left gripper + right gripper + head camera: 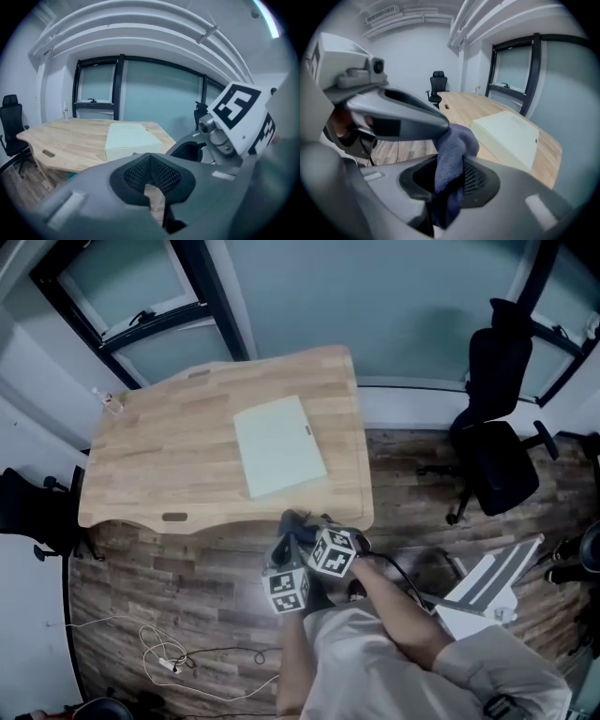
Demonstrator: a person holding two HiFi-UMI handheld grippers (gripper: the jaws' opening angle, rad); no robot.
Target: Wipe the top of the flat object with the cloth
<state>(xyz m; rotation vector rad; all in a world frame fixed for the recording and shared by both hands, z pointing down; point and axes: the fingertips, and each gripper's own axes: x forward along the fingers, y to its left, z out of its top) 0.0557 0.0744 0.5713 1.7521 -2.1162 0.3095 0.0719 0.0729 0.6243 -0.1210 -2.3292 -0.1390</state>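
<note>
The flat object, a pale green slab [279, 446], lies on the wooden table [169, 456], right of its middle; the same slab [127, 137] shows ahead in the left gripper view and as the slab [511, 136] to the right in the right gripper view. Both grippers hang close together over the floor, just short of the table's near edge. My right gripper [450, 173] is shut on a blue-grey cloth [452, 154] that bunches up above the jaws. My left gripper [151, 174] is shut with nothing in it. In the head view the left gripper [280, 547] sits beside the right gripper [305, 529].
A black office chair [497, 446] stands right of the table, another chair [28, 507] at its left. A small bottle [112, 401] sits at the table's far left corner. Cables [169, 652] lie on the wood floor; a white and grey striped thing [487, 582] is at right.
</note>
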